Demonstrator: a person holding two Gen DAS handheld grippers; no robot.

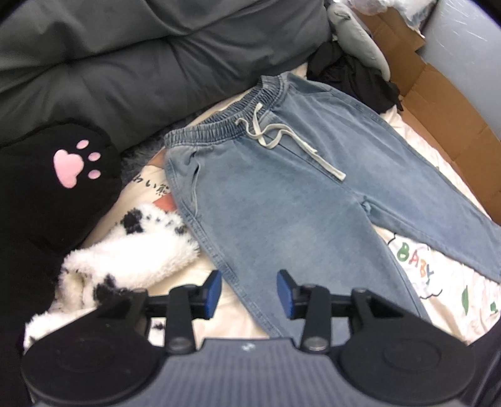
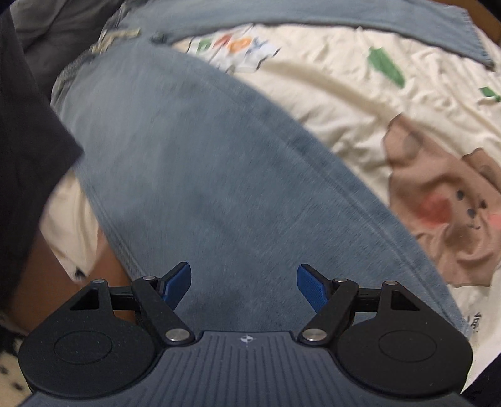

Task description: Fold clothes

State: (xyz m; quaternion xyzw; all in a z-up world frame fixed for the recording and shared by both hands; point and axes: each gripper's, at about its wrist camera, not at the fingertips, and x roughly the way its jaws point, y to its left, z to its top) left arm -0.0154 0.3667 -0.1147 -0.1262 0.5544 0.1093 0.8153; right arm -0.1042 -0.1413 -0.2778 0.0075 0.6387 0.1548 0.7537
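Note:
Light blue denim trousers lie spread flat on a cream printed sheet, elastic waistband and white drawstring at the far end, the two legs running toward me and to the right. My left gripper hovers over the near leg's left edge, open, nothing between its blue pads. In the right wrist view the same near trouser leg fills the middle, and the other leg runs along the top. My right gripper points down over this leg with its jaws wide open and nothing pinched between them.
A dark grey duvet lies behind the trousers. A black cushion with a pink paw and a white-and-black fluffy item sit at the left. Black clothing and flattened cardboard lie at the far right. A dark sleeve borders the right view.

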